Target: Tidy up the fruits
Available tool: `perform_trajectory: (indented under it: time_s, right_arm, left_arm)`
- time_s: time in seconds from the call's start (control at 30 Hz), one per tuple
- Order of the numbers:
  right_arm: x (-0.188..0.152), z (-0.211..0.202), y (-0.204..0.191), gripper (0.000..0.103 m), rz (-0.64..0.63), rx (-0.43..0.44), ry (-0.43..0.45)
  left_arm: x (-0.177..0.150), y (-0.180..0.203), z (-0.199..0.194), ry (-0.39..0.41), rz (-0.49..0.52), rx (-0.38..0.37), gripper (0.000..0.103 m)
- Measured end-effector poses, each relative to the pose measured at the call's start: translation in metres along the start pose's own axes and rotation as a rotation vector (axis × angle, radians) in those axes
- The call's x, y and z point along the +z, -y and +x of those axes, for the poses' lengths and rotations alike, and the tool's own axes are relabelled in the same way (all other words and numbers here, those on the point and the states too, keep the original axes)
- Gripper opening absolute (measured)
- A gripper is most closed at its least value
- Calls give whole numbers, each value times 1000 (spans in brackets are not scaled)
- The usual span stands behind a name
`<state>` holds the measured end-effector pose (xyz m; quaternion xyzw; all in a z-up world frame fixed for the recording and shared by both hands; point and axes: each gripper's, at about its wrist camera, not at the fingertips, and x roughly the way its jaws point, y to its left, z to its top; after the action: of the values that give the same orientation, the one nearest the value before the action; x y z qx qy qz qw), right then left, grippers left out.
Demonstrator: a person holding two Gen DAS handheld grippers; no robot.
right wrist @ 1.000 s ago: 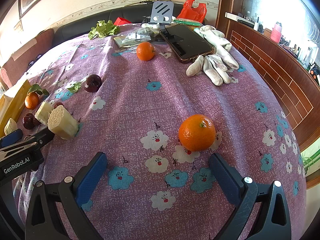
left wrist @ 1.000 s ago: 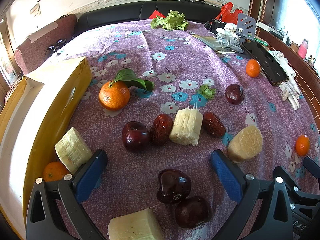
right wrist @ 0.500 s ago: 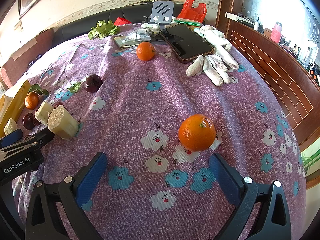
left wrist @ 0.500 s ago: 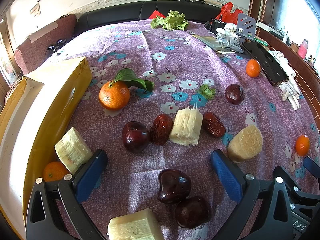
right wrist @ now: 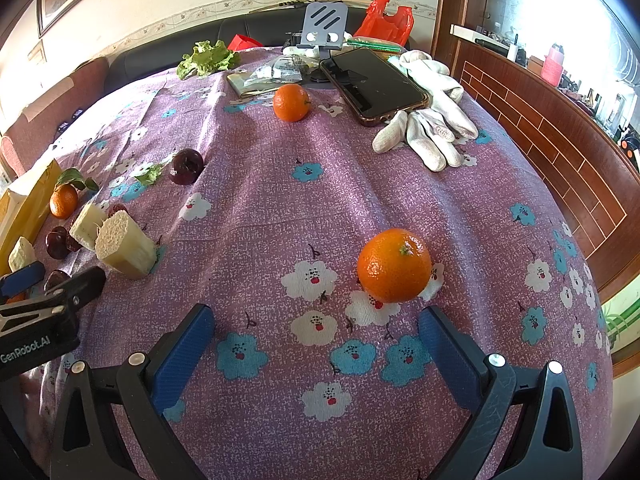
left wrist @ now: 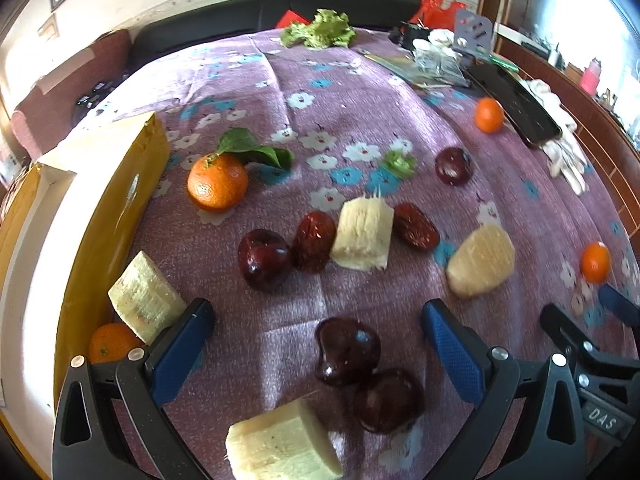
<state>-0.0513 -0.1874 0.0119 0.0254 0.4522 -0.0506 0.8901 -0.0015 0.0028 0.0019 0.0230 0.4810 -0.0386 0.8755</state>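
We count four oranges: a leafy orange (left wrist: 218,182), a small orange (left wrist: 108,342) against the yellow box (left wrist: 100,216), a far orange (left wrist: 489,115) beside the phone (left wrist: 516,106), and a right-side orange (left wrist: 595,262). We count four pale sugarcane pieces (left wrist: 362,234), four dark red plums (left wrist: 264,260) and two wrinkled red dates (left wrist: 314,236). We find one yellow box, one phone, one phone stand (right wrist: 324,24) and one red plastic bag (right wrist: 384,16). We see one lettuce bunch (left wrist: 320,32) plus one small green scrap (left wrist: 398,162), and what look to us like two white gloves (right wrist: 432,128). One flowered tablecloth (right wrist: 280,200) lies under everything.
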Motion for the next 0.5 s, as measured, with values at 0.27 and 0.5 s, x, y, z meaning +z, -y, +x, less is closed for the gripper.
perform_trajectory:
  time_s: [0.27,0.5]
  right_arm:
    - [0,-1,0,103,-15,15,-4]
    - [5,1,0,103,-26,21,-34]
  left_arm:
    - [-21,-7,-64,162,-15,-87,101]
    - [-40,-42,-136,248,-90,-197,101]
